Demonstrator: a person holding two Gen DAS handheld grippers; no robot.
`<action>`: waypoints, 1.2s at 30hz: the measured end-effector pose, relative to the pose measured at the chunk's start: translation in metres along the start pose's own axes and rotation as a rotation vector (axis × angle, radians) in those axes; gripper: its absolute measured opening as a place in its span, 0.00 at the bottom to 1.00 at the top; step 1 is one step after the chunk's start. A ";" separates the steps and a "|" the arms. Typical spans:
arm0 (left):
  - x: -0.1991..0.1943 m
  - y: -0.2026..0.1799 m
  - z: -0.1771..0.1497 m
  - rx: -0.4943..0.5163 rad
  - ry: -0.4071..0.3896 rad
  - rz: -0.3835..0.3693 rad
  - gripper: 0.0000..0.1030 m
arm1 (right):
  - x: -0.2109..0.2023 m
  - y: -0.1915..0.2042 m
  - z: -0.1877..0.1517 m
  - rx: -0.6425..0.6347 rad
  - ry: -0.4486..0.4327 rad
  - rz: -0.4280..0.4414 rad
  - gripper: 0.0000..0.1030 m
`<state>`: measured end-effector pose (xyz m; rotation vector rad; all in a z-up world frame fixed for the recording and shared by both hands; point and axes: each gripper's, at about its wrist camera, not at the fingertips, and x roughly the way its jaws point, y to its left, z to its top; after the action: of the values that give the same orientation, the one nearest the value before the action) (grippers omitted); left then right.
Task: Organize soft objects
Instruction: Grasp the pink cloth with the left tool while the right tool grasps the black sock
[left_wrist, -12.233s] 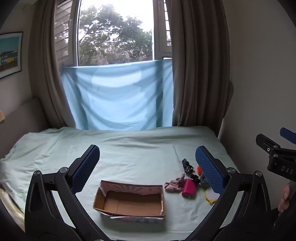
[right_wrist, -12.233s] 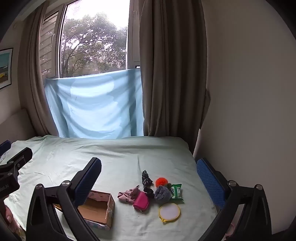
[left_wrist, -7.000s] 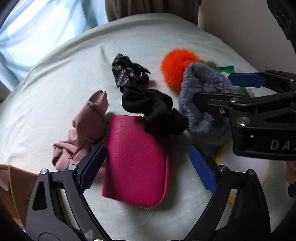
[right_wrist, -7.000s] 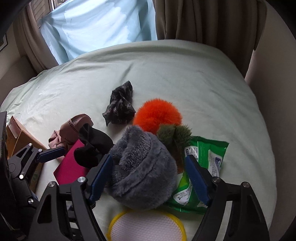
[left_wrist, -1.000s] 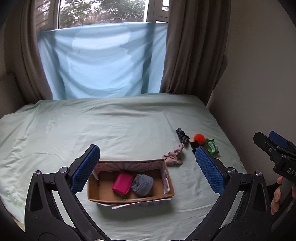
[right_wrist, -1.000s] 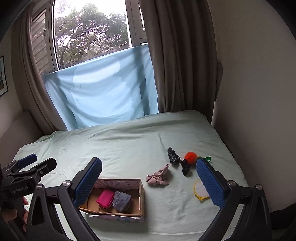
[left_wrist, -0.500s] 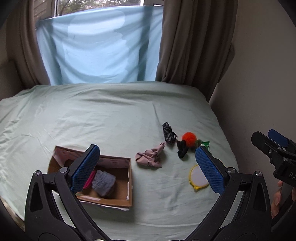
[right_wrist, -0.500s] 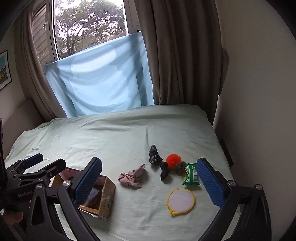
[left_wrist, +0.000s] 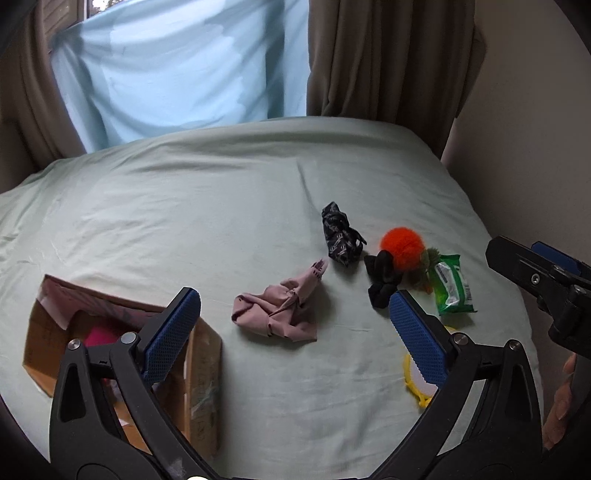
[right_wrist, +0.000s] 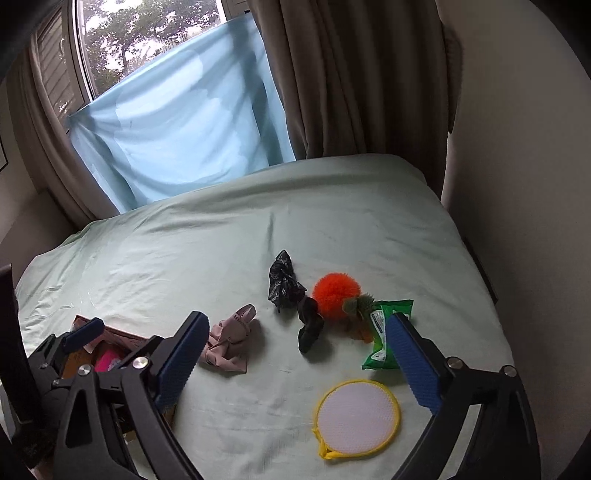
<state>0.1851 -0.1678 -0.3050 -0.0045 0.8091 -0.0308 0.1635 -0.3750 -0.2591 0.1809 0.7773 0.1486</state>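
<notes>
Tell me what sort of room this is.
Most likely a bedroom: a bed under a pale green sheet fills the floor, brown curtains hang by a window, and small soft items lie beside a cardboard box.

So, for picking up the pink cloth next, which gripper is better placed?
Probably the left gripper: the pink cloth lies between its open fingers, near the cardboard box. The right gripper, jaws closing on nothing, frames the black scrunchie instead.
</notes>
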 end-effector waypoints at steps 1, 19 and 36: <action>0.013 -0.002 -0.003 0.003 0.004 0.004 0.97 | 0.012 -0.002 -0.003 0.007 0.006 0.006 0.92; 0.191 -0.009 -0.039 0.129 0.126 0.112 0.81 | 0.175 -0.026 -0.050 0.100 0.170 0.033 0.70; 0.212 -0.010 -0.053 0.172 0.158 0.036 0.26 | 0.210 -0.015 -0.052 0.012 0.175 -0.060 0.31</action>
<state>0.2929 -0.1835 -0.4941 0.1771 0.9626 -0.0677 0.2753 -0.3423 -0.4424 0.1571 0.9570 0.1033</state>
